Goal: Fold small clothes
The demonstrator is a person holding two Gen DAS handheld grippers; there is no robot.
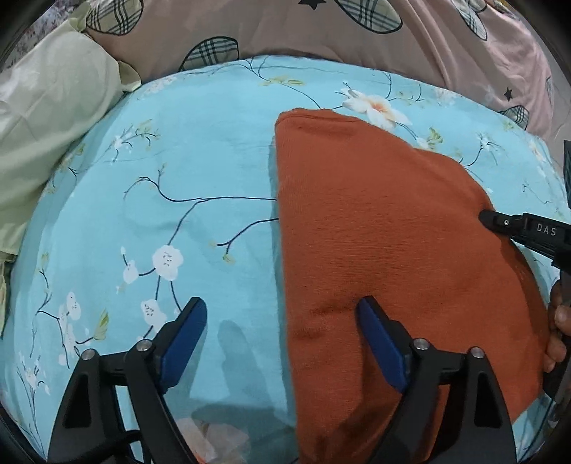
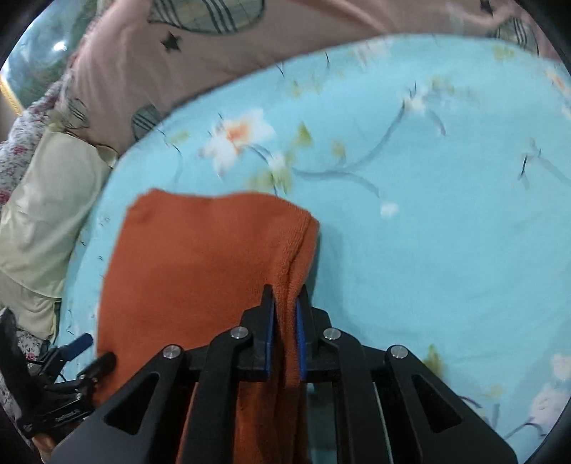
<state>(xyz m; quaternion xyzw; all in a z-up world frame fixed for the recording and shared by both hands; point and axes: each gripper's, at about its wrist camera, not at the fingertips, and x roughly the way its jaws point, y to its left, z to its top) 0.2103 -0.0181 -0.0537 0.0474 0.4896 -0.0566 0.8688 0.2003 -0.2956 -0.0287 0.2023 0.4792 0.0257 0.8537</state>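
Observation:
An orange knit cloth (image 1: pixel 374 214) lies flat on the blue floral sheet (image 1: pixel 178 160). My left gripper (image 1: pixel 282 307) is open and straddles the cloth's left edge near its close end: one finger rests on the cloth, the other is over bare sheet. In the right wrist view my right gripper (image 2: pixel 285 291) is shut on the cloth's (image 2: pixel 200 257) right edge, which bunches into a ridge between the blue pads. The right gripper's tip (image 1: pixel 489 217) shows at the cloth's right edge in the left wrist view. The left gripper (image 2: pixel 92 351) appears at the lower left of the right wrist view.
A pink quilt (image 1: pixel 321 32) with plaid shapes and stars lies bunched along the far side of the sheet (image 2: pixel 428 214). A pale green pillow (image 1: pixel 46 125) sits at the left. A hand (image 1: pixel 556 321) holds the right gripper at the frame's right edge.

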